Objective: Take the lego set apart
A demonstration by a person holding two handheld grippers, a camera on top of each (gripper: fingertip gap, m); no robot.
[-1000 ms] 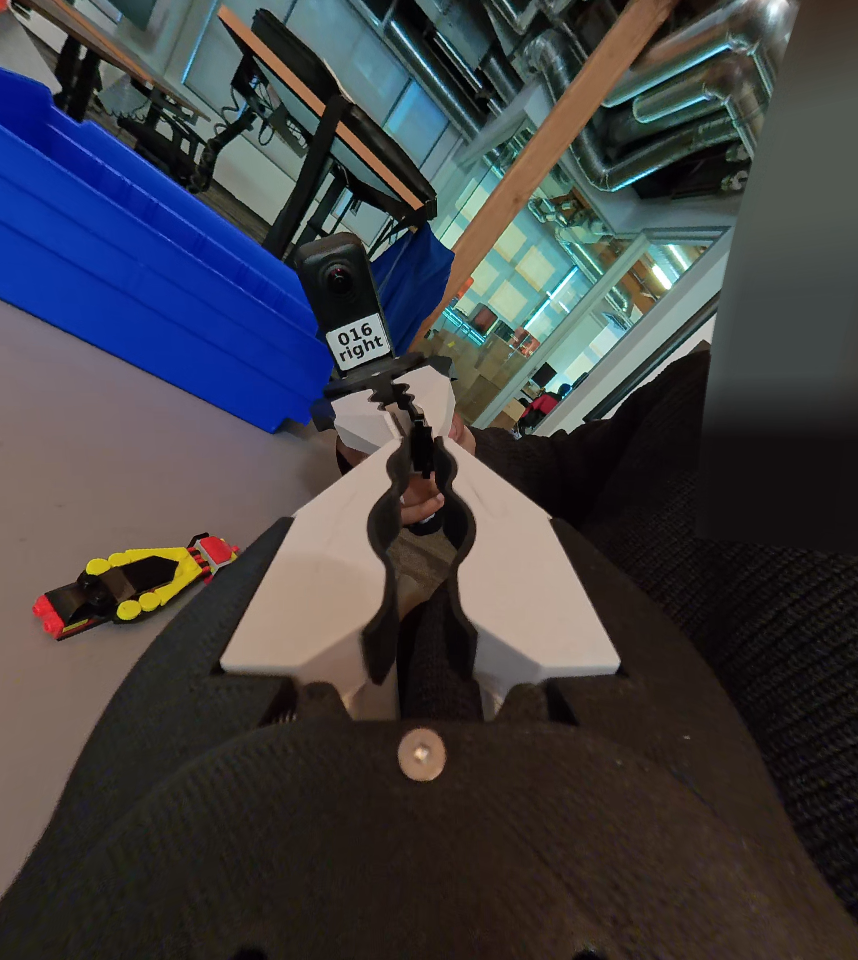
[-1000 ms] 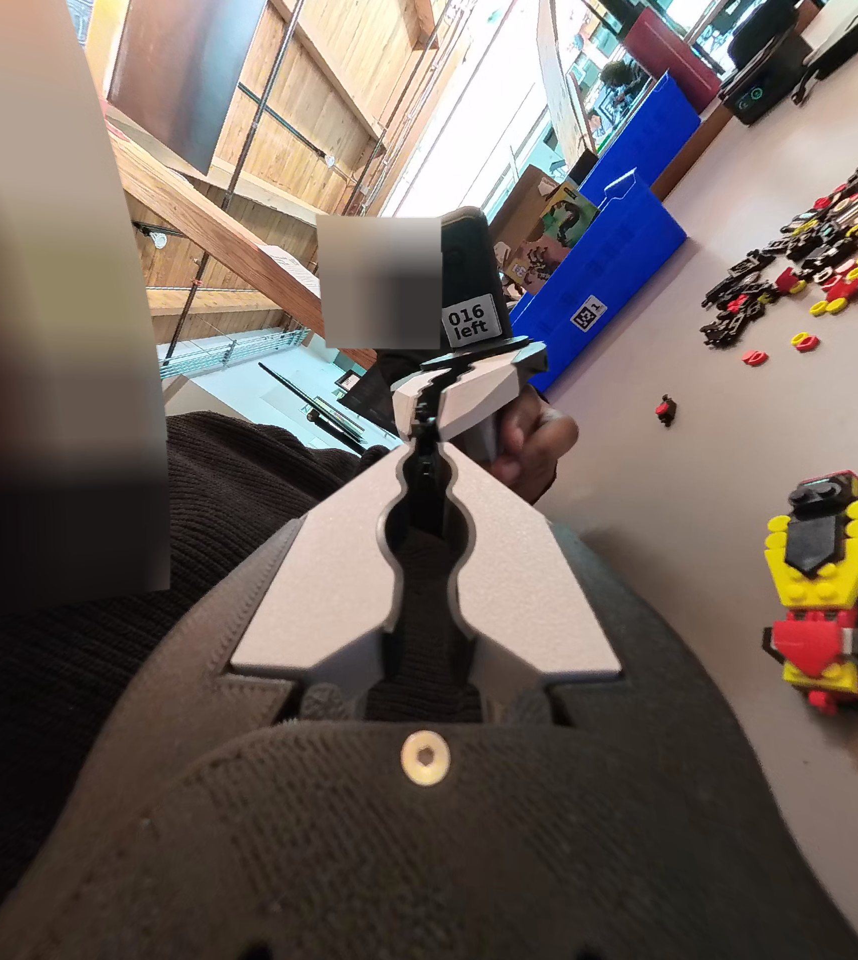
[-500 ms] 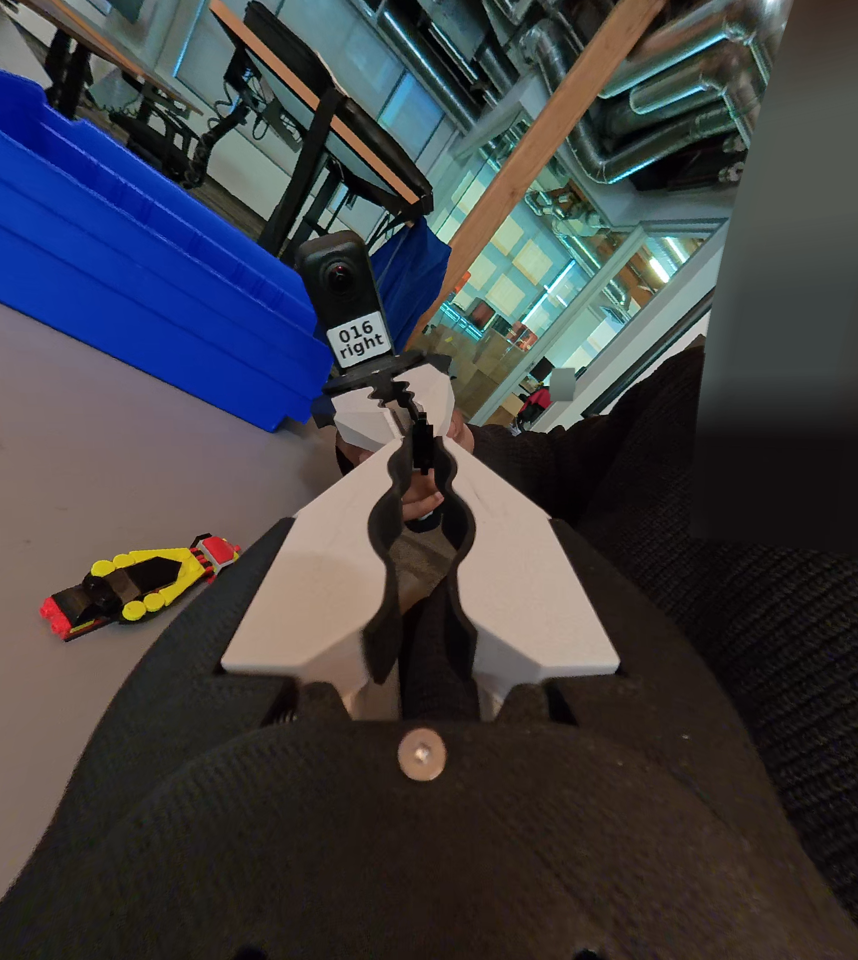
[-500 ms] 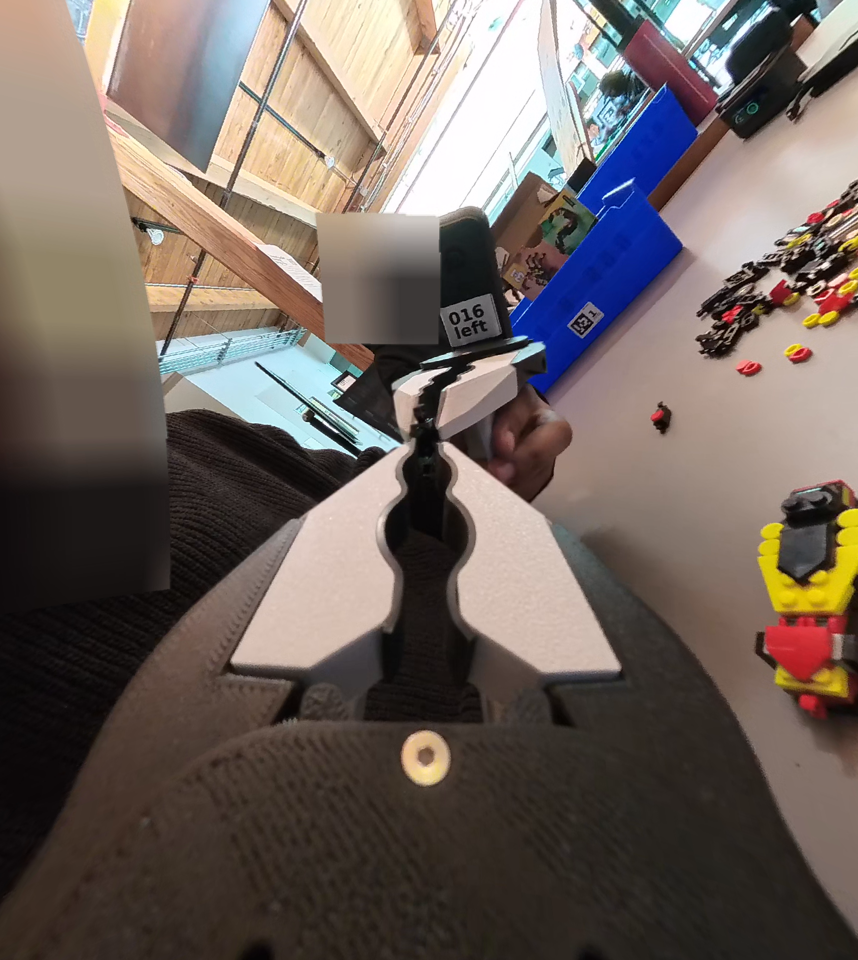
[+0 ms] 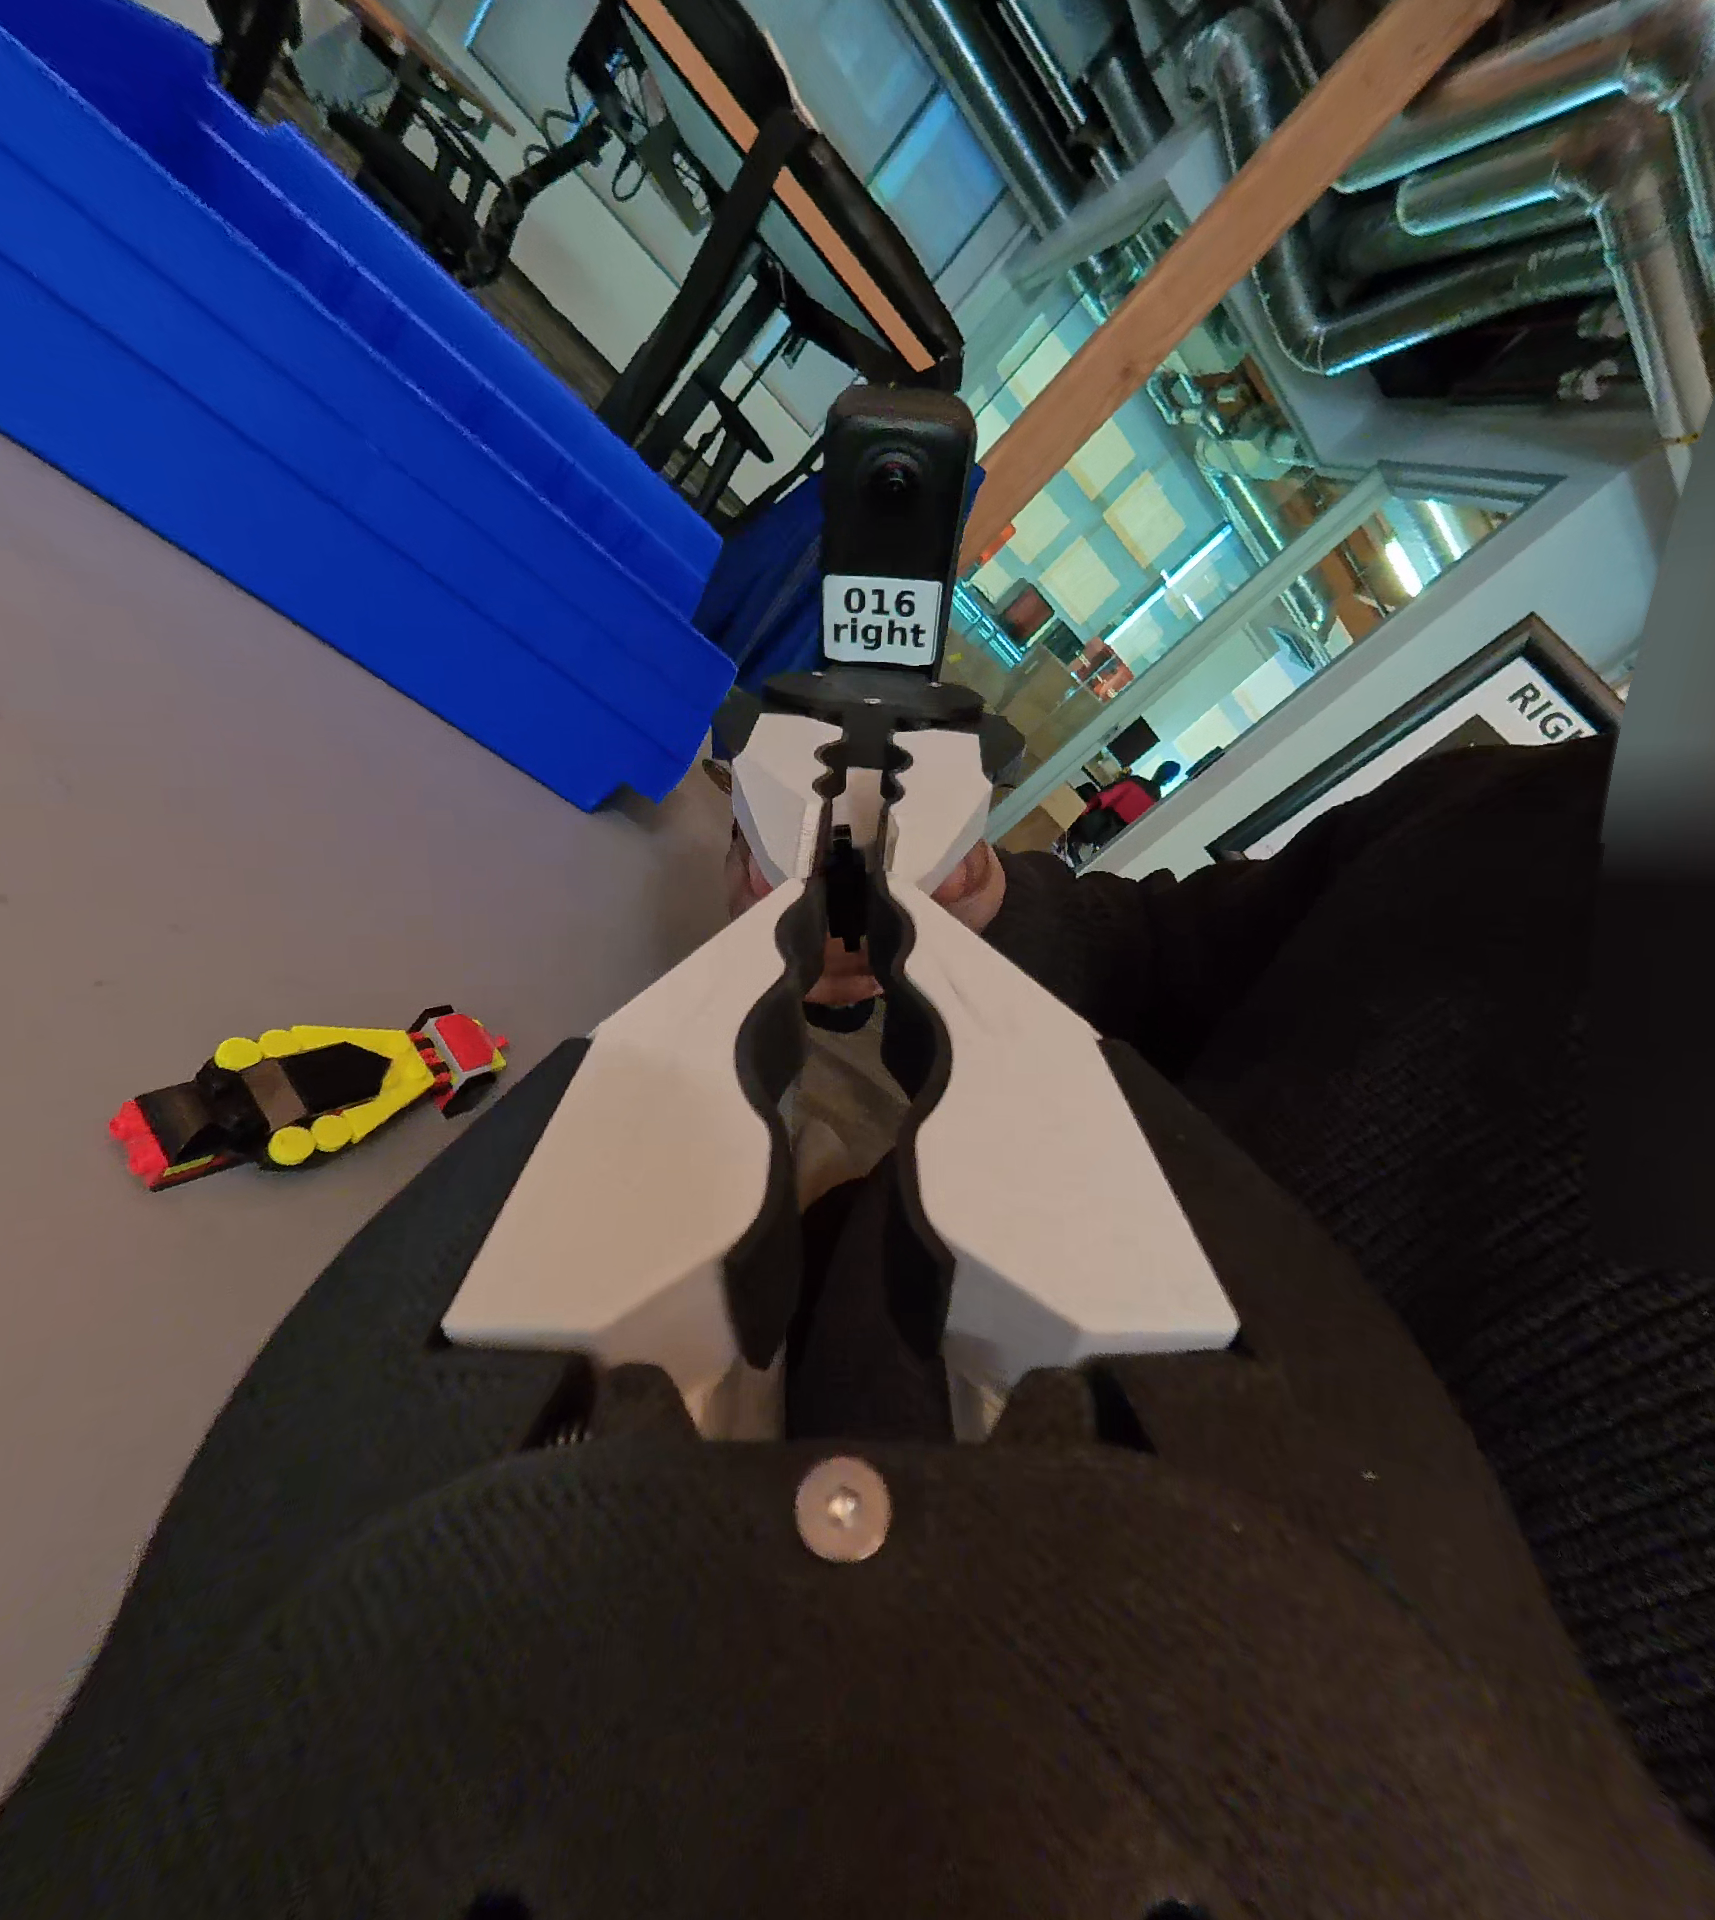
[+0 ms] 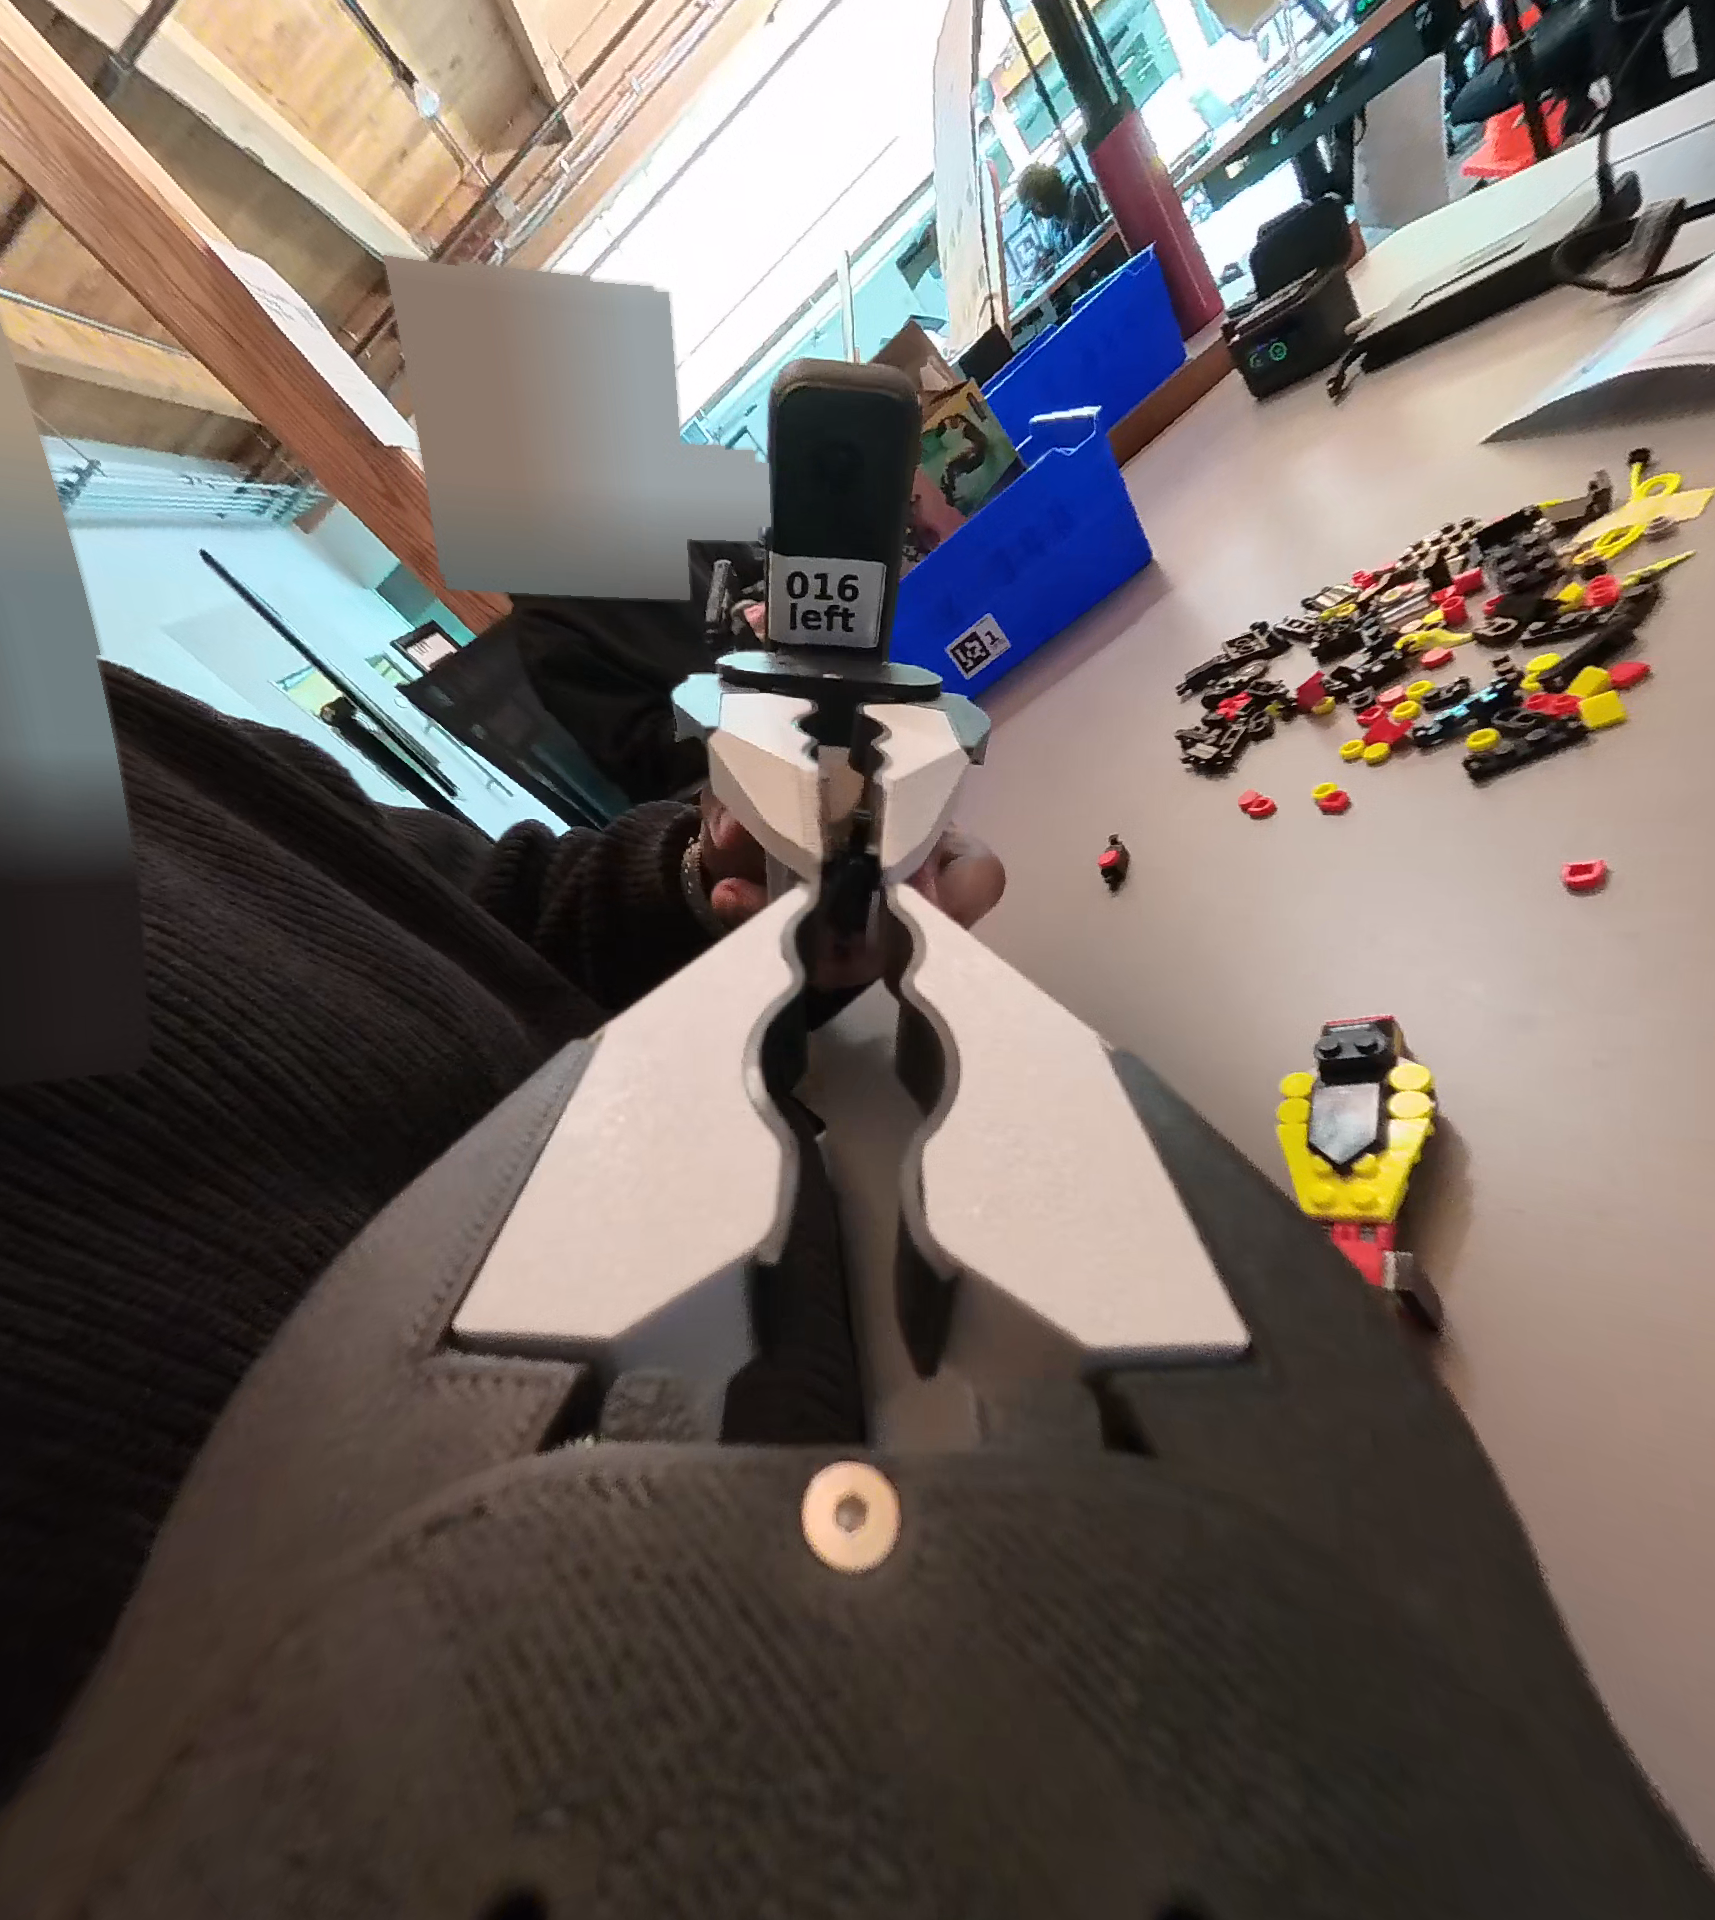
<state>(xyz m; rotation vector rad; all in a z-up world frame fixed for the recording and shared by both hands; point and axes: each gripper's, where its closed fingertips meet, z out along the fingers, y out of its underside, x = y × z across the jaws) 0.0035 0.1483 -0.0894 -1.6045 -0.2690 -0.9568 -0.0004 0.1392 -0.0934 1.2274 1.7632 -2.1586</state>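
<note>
My left gripper (image 5: 842, 902) and right gripper (image 6: 848, 920) meet tip to tip in the air above the table. Both are shut on one small black lego piece (image 5: 842, 883), which also shows in the right wrist view (image 6: 845, 885). Each view shows the other gripper straight ahead, the right gripper (image 5: 858, 800) and the left gripper (image 6: 837, 795), with a hand behind it. A yellow, black and red lego model (image 5: 302, 1101) lies on the grey table to the left of my left gripper. In the right wrist view the model (image 6: 1352, 1143) lies to the right.
A pile of loose black, red and yellow pieces (image 6: 1455, 665) lies farther out, with stray pieces (image 6: 1111, 860) nearer. Blue bins (image 5: 313, 416) (image 6: 1029, 561) stand along the table edge. A person's dark sleeve (image 6: 313, 987) is close by. Papers and a black device lie at the far right. The tips of both grippers are at nearly the same place.
Both grippers stay shut on the black piece. The right gripper has twisted, so its view shows more of the table and the model sits closer to centre.
</note>
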